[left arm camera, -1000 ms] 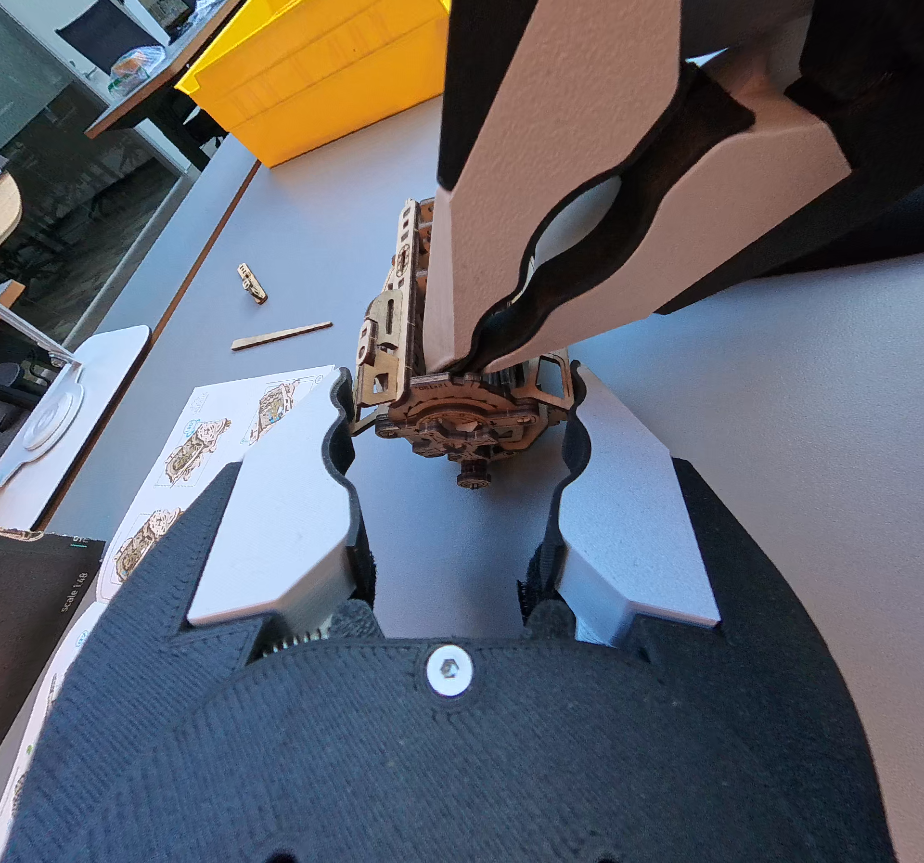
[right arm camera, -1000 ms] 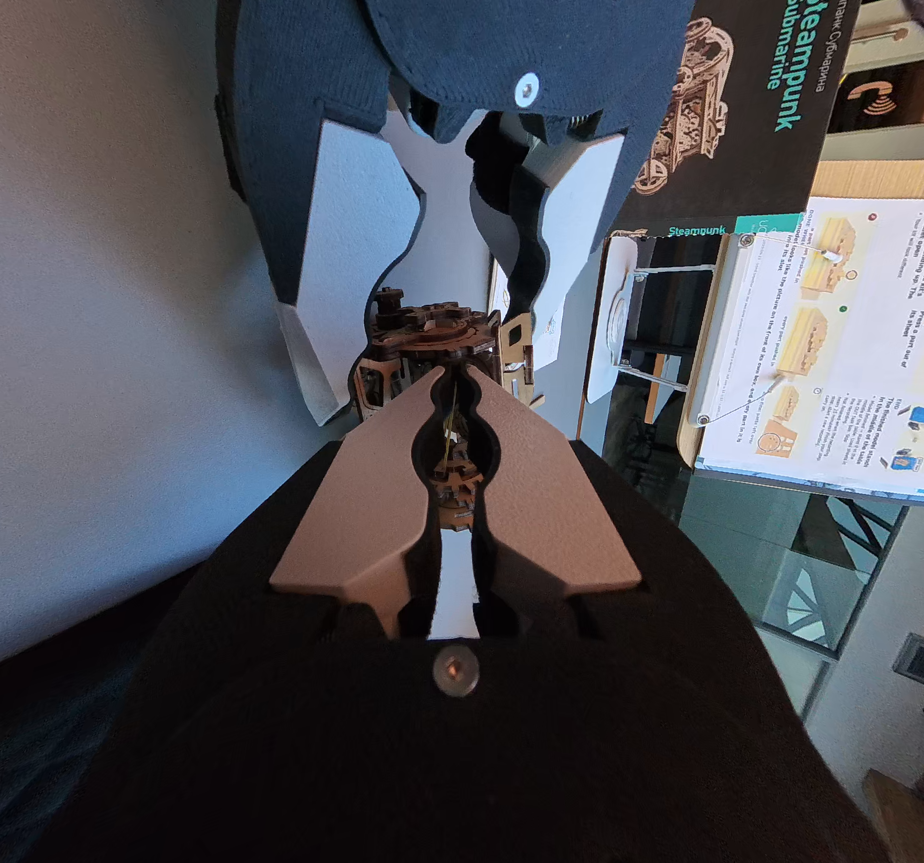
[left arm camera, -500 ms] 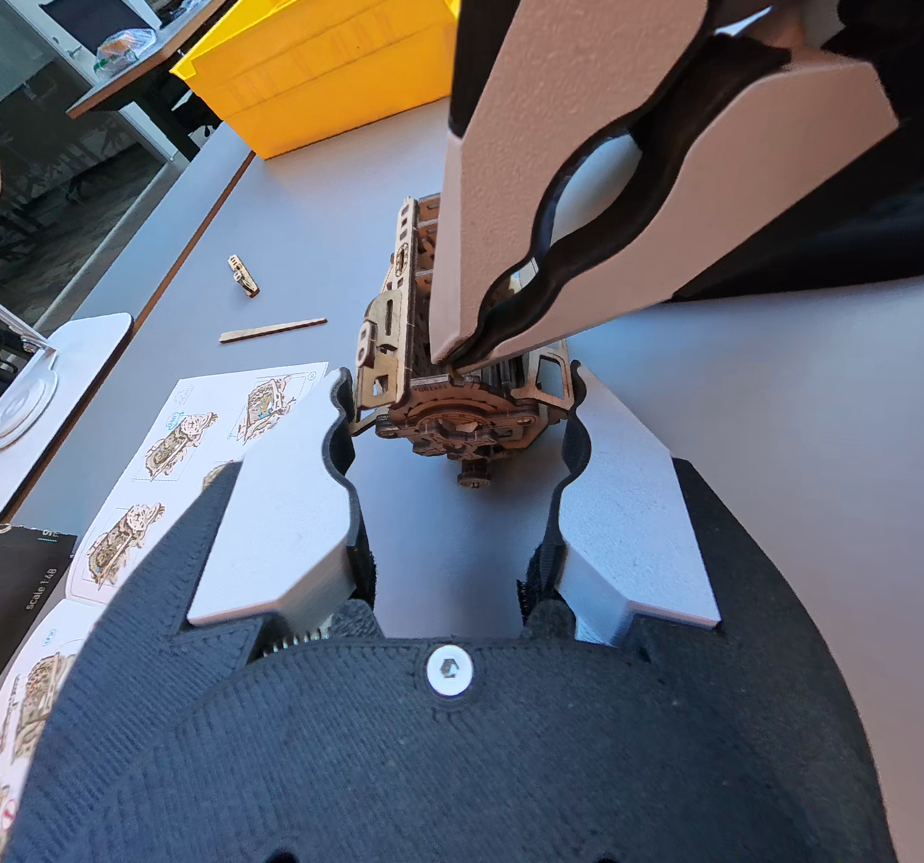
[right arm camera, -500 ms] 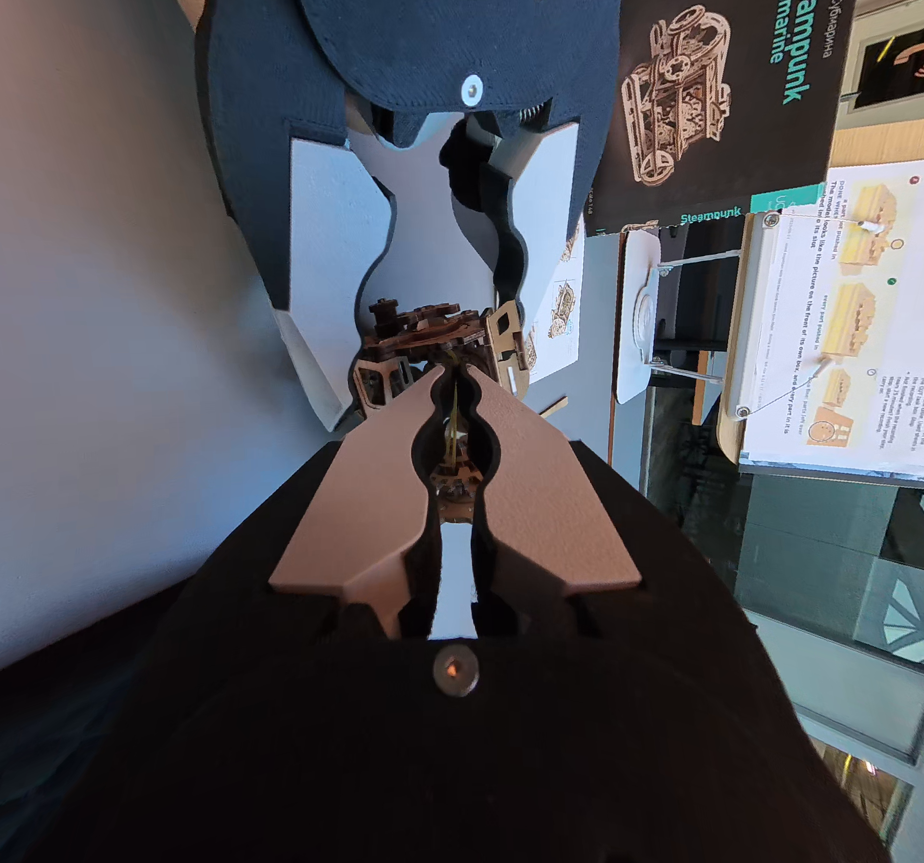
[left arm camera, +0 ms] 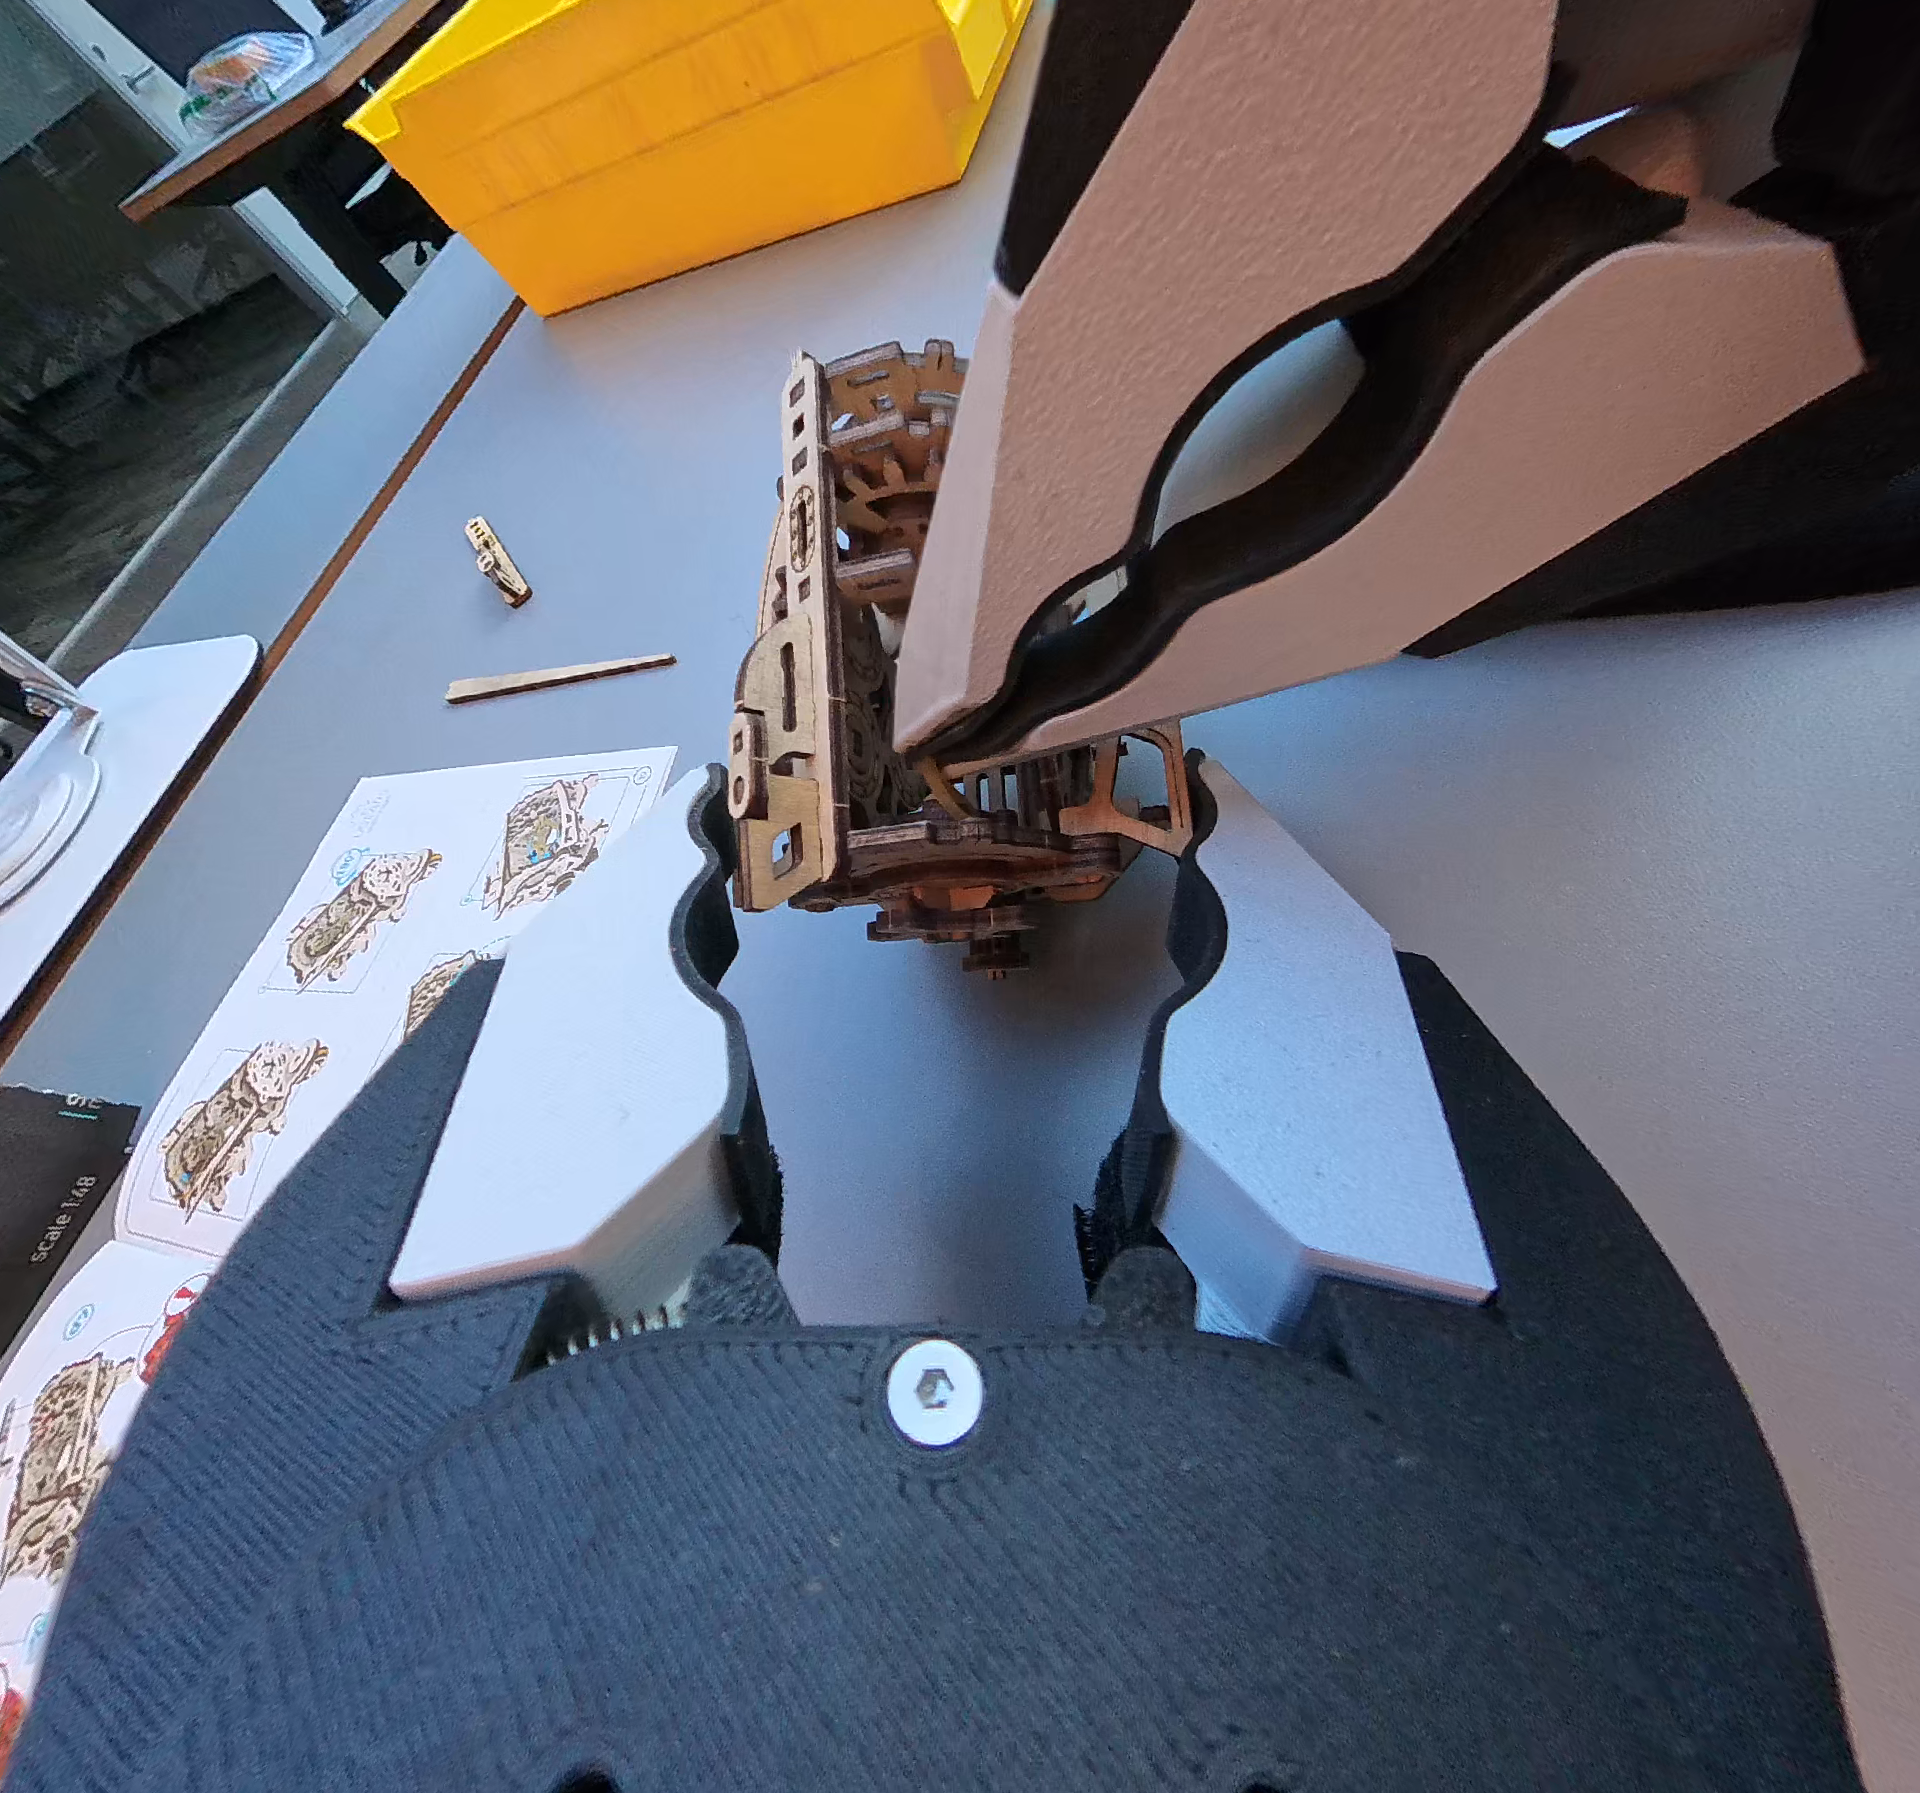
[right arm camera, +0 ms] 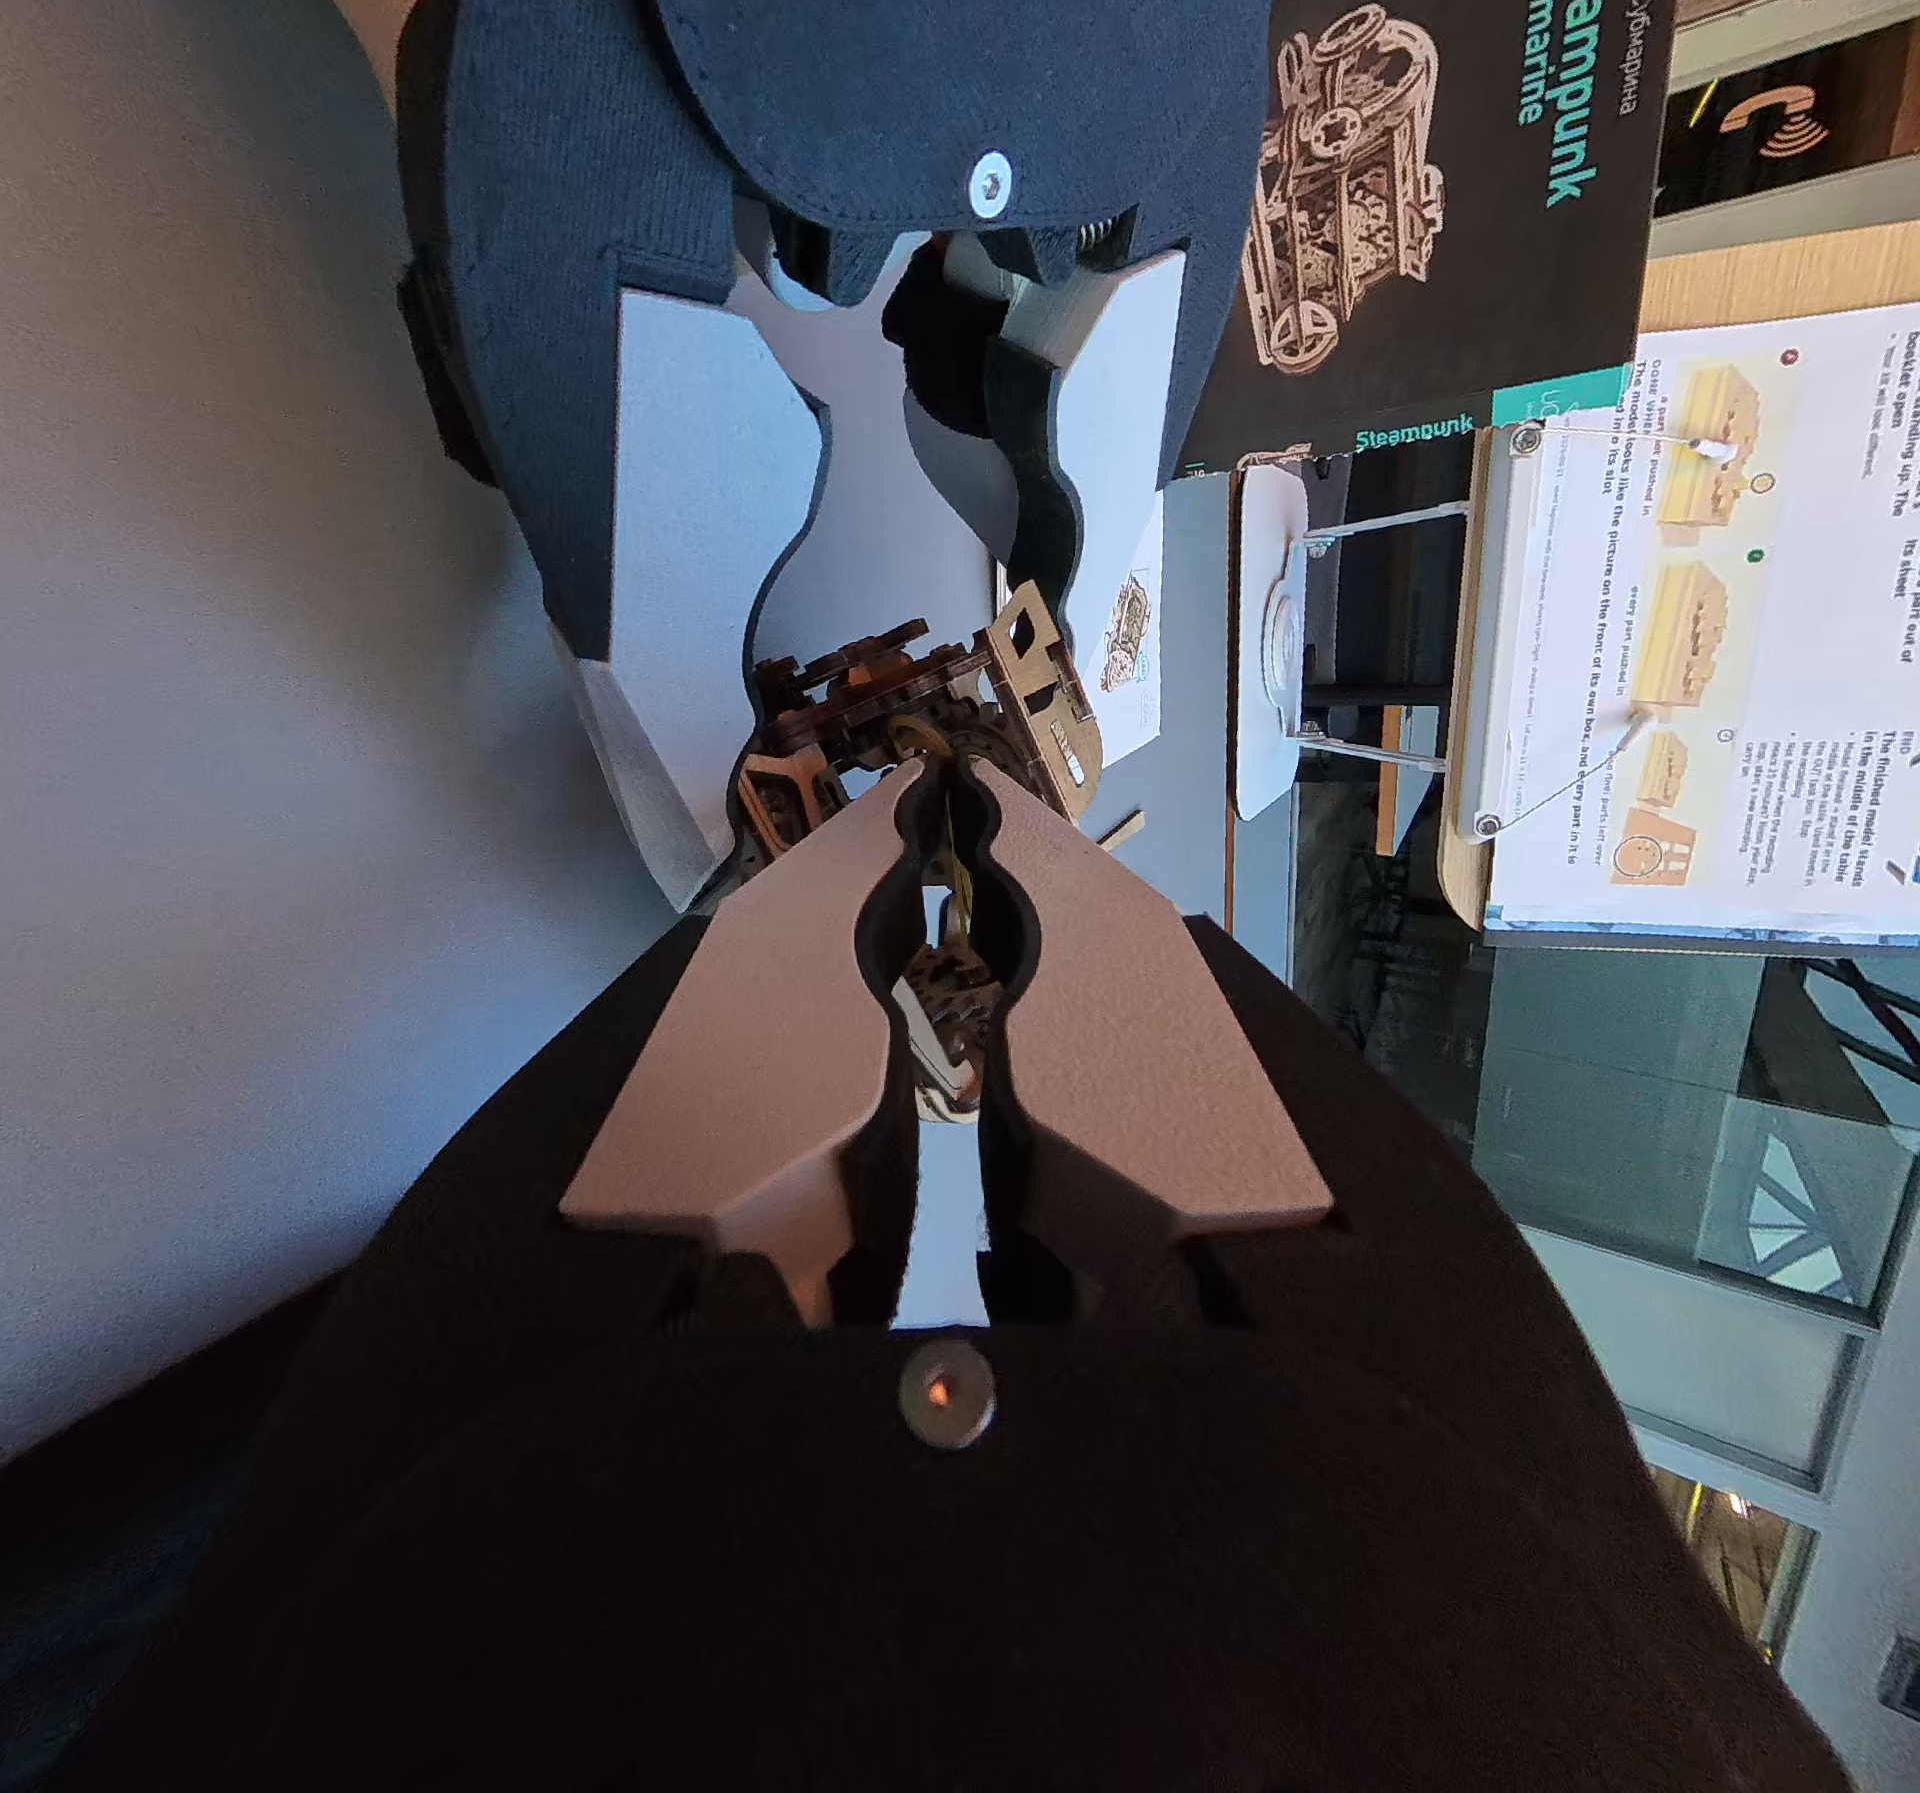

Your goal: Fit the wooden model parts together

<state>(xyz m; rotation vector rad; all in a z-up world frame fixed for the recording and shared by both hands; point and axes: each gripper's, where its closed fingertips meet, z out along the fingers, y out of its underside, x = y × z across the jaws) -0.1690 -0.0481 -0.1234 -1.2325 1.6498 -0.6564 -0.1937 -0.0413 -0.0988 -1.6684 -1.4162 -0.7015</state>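
Note:
The wooden model (left arm camera: pixel 810 704), a brown laser-cut gearbox frame, is held by its near end between the fingers of my left gripper (left arm camera: pixel 951 787), just over the grey table (left arm camera: pixel 1558 912). My right gripper (right arm camera: pixel 940 772) comes in from above and is shut on a thin curved wooden part (right arm camera: pixel 958 870). Its tips press this part into the top of the model (right arm camera: pixel 1039 704). The right gripper also shows in the left wrist view (left arm camera: pixel 925 746). The left gripper shows opposite in the right wrist view (right arm camera: pixel 862 725). The inside of the model is mostly hidden.
A yellow bin (left arm camera: pixel 707 102) stands at the back of the table. A thin wooden stick (left arm camera: pixel 561 678) and a small wooden piece (left arm camera: pixel 499 562) lie left of the model. A picture sheet (left arm camera: pixel 416 912) lies at the left, with a dark box (right arm camera: pixel 1455 133) and an instruction board (right arm camera: pixel 1714 652) beyond. The grippers are tip to tip, or close to it.
Both grippers keep their hold. The left gripper and the model have shifted and tilted a little over the table, so the sheet and bin sit differently in view. The right tips stay at the model's top.

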